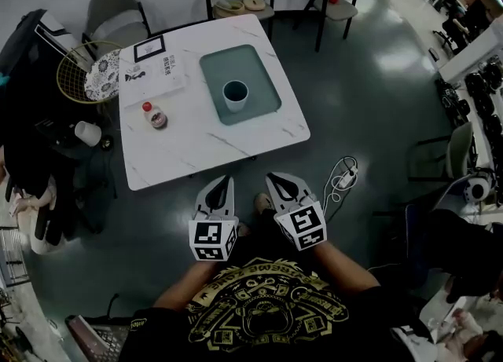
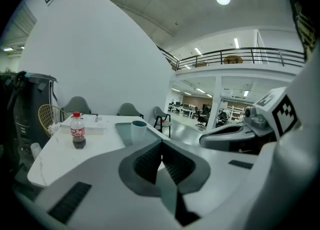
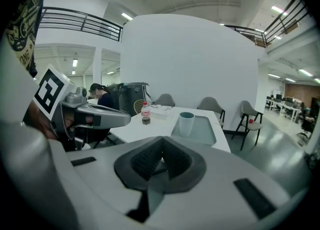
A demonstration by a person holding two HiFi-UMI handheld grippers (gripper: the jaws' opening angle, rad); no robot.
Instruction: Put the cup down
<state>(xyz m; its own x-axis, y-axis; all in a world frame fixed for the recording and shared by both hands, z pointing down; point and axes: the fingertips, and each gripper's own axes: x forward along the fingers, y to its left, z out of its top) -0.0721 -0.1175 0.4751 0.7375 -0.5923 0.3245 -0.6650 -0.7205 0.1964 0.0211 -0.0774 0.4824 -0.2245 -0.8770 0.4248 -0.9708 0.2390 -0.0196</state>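
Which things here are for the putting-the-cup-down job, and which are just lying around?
For the job:
cup, already standing on the tray
left tongs and right tongs, both shut and empty

Just lying about:
cola bottle
papers
racket

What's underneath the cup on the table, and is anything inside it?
The cup stands upright on a teal tray, which lies on the white table. Its inside looks dark from above; whether it holds anything cannot be told.
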